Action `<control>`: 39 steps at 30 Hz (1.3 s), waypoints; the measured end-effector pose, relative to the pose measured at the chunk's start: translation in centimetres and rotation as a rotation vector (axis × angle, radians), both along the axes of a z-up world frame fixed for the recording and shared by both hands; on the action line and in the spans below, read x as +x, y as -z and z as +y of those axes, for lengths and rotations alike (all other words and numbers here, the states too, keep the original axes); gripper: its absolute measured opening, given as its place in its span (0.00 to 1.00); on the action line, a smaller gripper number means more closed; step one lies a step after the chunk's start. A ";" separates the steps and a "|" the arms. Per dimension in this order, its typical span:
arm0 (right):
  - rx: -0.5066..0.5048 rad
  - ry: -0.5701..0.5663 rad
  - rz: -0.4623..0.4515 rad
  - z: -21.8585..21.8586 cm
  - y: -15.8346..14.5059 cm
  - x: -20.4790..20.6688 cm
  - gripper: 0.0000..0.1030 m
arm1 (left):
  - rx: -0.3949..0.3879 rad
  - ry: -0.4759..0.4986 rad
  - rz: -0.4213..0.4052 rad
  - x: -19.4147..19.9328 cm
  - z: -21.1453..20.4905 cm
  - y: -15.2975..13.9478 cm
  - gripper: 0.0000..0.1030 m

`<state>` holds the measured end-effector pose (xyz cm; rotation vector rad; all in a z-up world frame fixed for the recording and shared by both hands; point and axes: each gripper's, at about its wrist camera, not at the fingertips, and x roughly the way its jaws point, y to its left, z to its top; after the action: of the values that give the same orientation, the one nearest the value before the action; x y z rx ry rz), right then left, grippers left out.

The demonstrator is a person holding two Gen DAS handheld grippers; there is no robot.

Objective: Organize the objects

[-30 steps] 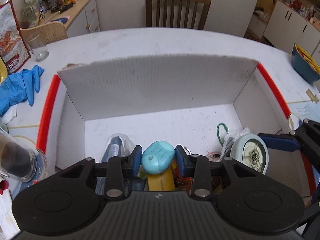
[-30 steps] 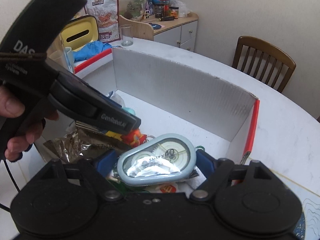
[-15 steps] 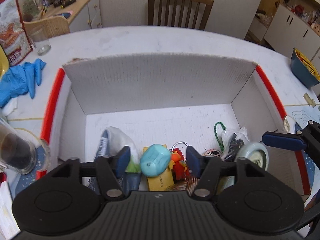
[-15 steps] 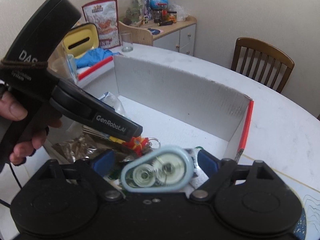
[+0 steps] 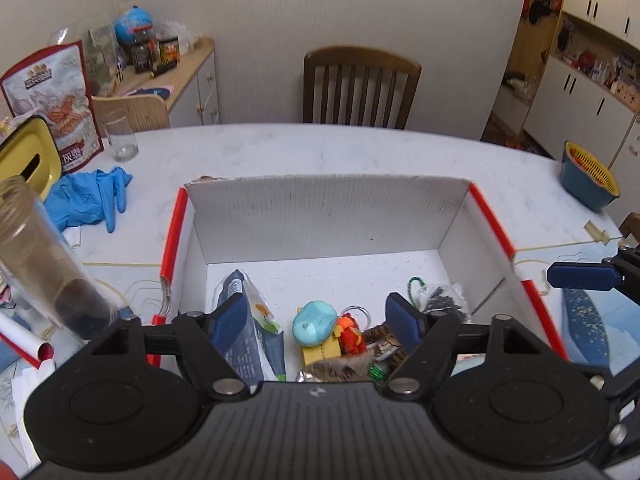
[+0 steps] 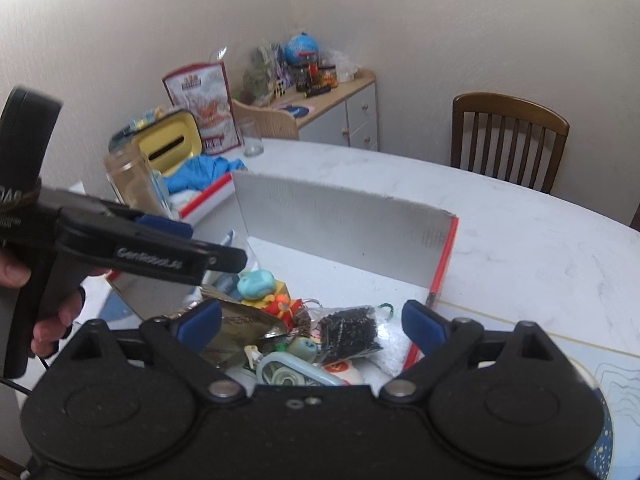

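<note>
Now that both tongs, left [image 5: 318, 318] and right [image 6: 312, 326], have just opened and hold nothing above the box [image 5: 328, 216], I judge each drop finished and must next seek another loose object.

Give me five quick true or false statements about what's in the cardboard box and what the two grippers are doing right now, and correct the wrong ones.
1. The teal case lies inside the cardboard box. True.
2. The left gripper is clamped on the teal case. False: its jaws have just been opening and stand wide apart, clear of the case.
3. The right gripper is open with nothing held. True; its jaws have just been opening, and the tape dispenser lies below them in the box.
4. The blue gloves are in the box. False: they lie on the table outside it.
5. The drinking glass lies on its side. False: it stands upright.
</note>
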<state>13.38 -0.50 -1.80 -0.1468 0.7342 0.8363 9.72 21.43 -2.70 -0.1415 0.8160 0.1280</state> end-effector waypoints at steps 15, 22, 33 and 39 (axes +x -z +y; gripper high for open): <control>0.102 0.044 -0.020 -3.7 -1.7 -3.0 0.99 | -0.023 -0.024 -0.057 -6.1 -1.8 -1.7 0.99; 0.105 0.068 -0.021 -4.8 -1.7 -4.2 0.99 | -0.026 -0.030 -0.063 -8.0 -2.6 -2.0 1.00; 0.098 0.065 -0.032 -5.7 -1.7 -6.0 0.99 | 0.018 -0.047 -0.102 -9.4 -3.8 -3.0 1.00; 0.097 0.070 -0.027 -6.1 -1.5 -6.1 0.99 | 0.041 -0.037 -0.107 -9.2 -4.5 -3.1 1.00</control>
<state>7.25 -6.58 -0.26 -0.0450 0.6684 0.8001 0.48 16.96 0.38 -0.1241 0.7034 0.1700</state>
